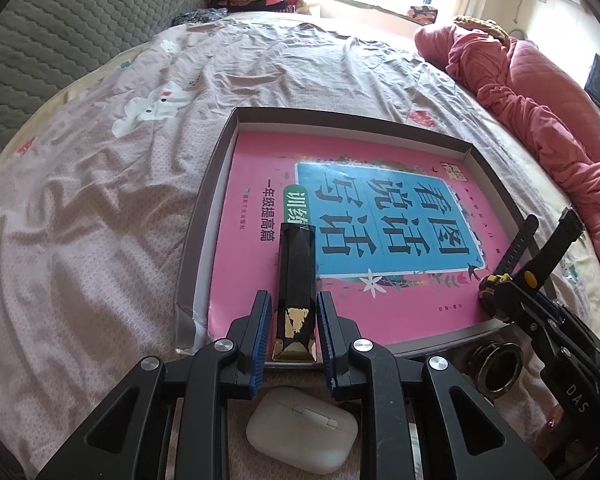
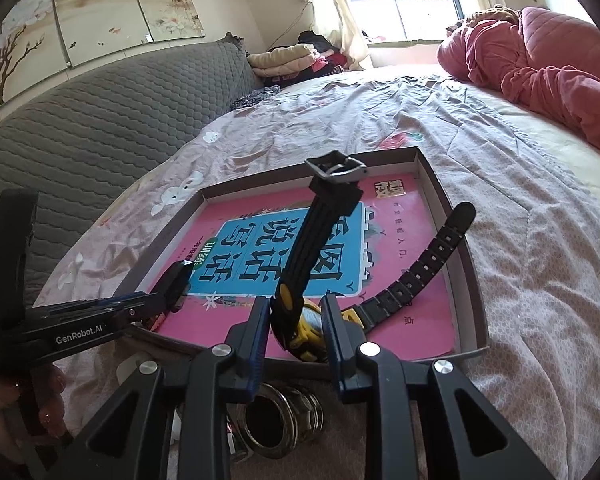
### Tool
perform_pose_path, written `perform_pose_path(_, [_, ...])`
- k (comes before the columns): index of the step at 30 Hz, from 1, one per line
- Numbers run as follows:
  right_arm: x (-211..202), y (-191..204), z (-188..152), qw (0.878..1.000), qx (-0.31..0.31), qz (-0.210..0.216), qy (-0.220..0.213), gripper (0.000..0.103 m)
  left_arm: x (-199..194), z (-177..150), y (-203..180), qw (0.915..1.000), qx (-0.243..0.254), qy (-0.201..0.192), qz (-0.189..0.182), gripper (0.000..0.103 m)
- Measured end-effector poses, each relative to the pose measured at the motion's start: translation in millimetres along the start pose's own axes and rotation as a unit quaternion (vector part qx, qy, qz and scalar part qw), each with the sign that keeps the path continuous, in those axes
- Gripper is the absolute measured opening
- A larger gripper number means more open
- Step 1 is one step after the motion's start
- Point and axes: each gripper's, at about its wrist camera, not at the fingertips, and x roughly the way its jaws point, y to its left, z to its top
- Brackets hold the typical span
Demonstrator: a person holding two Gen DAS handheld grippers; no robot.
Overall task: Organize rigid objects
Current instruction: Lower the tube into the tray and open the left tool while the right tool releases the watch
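A white earbud case (image 1: 302,434) lies on the bedsheet nearest the left wrist camera, under the left tool (image 1: 293,322). That tool's two pads flank a black faceted stick with gold flecks (image 1: 294,288); narrow gaps show on both sides, so the pads look just short of touching it. The stick's long axis runs straight away from the camera, gold-tipped near end over the tray's front rim, far end resting on the pink book (image 1: 256,200) inside the shallow cardboard tray (image 1: 204,216).

In the right wrist view a stack of metal rings (image 2: 278,424) sits on the bed just below the right tool (image 2: 296,316). This tool is closed on a black-and-yellow wristwatch (image 2: 306,328), gripping the case by its sides at the tray's near right part (the dial itself is mostly hidden between the pads). One strap, with the buckle (image 2: 336,170), stands up and away from the camera, leaning slightly right; the other, perforated strap (image 2: 428,264) slants up to the right over the tray's right wall.

A pink quilt (image 2: 540,68) is bunched at the far right of the bed (image 2: 500,152).
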Motion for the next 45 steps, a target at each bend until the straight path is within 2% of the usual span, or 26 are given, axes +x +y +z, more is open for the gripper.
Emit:
perform_pose_path(13, [-11,-1,-5,1.0,0.001,-0.009,-0.009,0.027,-13,-6,3,0.9999,-0.001,-0.012,-0.01,0.024])
perform_pose_path(21, [-23,-3,-9,0.999,0.003,-0.025,-0.02,0.027,-23,-11,8,0.999,-0.018,-0.024,-0.033,0.026])
perform_pose_path(24, [-27,-3,-11,0.999,0.003,-0.03,-0.025,0.028,-29,-14,11,0.9984,-0.025,-0.03,-0.041,0.026])
perform_pose_path(26, [-28,-2,-11,0.999,0.003,-0.031,-0.026,0.032,-33,-16,11,0.9981,-0.026,-0.034,-0.045,0.027])
perform_pose_path(34, [-36,1,-15,0.998,-0.006,-0.05,-0.032,0.045,-44,-27,22,0.9974,-0.032,-0.038,-0.053,0.034])
perform_pose_path(42, [-44,-1,-19,0.997,-0.003,-0.065,-0.039,0.046,-49,-35,24,0.9971,-0.032,-0.037,-0.057,0.042])
perform_pose_path(45, [-46,0,-19,0.997,-0.006,-0.07,-0.043,0.047,-52,-37,23,0.9972,-0.029,-0.037,-0.058,0.047])
